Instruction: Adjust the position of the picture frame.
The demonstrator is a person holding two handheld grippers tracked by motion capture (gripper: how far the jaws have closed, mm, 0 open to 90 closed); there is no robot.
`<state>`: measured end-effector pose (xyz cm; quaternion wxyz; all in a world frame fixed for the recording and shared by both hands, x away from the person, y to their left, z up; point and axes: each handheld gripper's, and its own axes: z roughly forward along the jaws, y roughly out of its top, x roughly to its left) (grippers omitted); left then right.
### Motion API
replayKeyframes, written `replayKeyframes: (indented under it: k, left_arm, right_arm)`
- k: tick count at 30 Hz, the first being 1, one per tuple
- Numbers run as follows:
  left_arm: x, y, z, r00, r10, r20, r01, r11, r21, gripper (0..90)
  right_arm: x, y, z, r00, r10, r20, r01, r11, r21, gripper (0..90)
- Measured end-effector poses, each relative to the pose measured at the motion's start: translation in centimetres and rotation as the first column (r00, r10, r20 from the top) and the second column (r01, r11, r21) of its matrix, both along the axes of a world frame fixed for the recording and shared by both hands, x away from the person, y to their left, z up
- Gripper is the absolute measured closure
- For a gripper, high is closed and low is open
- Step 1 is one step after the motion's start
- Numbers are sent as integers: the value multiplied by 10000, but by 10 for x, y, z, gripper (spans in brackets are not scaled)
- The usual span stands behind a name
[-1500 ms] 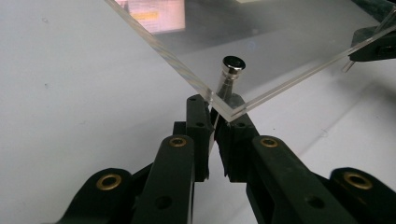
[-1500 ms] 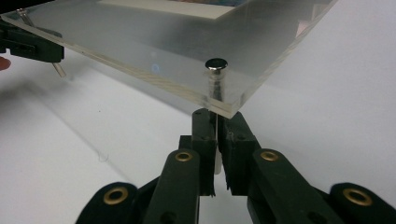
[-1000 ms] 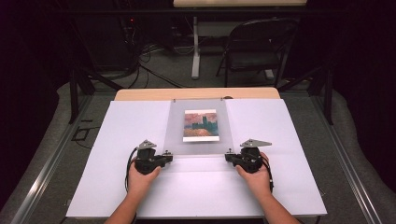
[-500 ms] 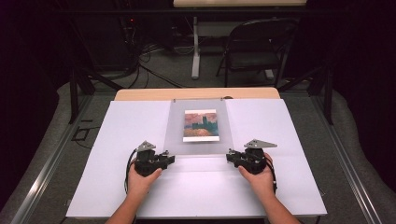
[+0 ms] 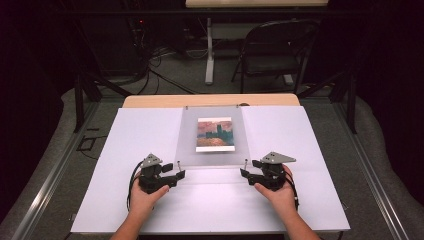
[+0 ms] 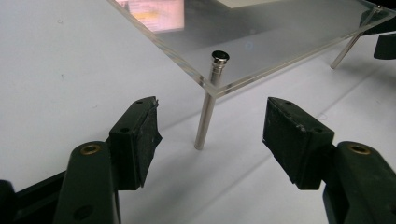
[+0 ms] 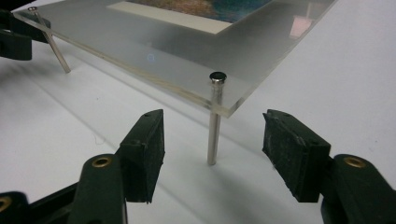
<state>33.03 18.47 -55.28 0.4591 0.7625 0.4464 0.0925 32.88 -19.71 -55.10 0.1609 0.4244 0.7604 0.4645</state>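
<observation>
**Both grippers let go of the frame's front legs**

Nearest the person, the left gripper [image 5: 172, 172] and right gripper [image 5: 248, 171] have just been opening; their fingers now stand wide, each straddling a metal leg [image 6: 205, 112] without touching it. Beyond them the clear acrylic frame [image 5: 211, 152] stands on the white worktop [image 5: 125, 150], print [image 5: 215, 134] inside. My guess: placed, then released so it stands alone.

You see a clear, glossy acrylic panel [image 6: 261, 42] on smooth, shiny metal pins [image 6: 205, 112], over a matt white table sheet [image 5: 150, 135]. The print [image 5: 215, 134] looks like matt paper. Your gripper pads [image 7: 289, 149] are rough black rubber, their arms smooth matt plastic.
</observation>
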Motion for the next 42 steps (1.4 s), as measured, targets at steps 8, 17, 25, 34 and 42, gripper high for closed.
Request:
replayKeyframes:
  k: [8, 17, 25, 34, 42]
  left_arm:
    - [-13, 2, 3, 9994, -346, 6, 346, 9993, 107, 349]
    - [-31, 11, 9, 9981, -615, 97, 613, 9980, 135, 350]
    - [-33, 27, 16, 9991, -285, 306, 292, 9993, -232, 356]
    - [-29, 37, 12, 9999, 1, 129, 6, 9986, -521, 364]
    - [-26, 46, 12, 9998, 193, -99, -200, 9966, -803, 343]
  right_arm:
    - [-9, -3, 8, 9989, 420, -190, -432, 9966, -699, 366]
    - [-34, -21, 15, 9982, 529, -292, -546, 9968, -591, 364]
    - [-44, -36, 15, 9994, 351, -65, -352, 9992, -207, 417]
    - [-43, -36, 15, 9993, 21, 375, -17, 9999, -114, 424]
    - [-36, -39, 15, 9999, 2, 130, -1, 10000, -63, 405]
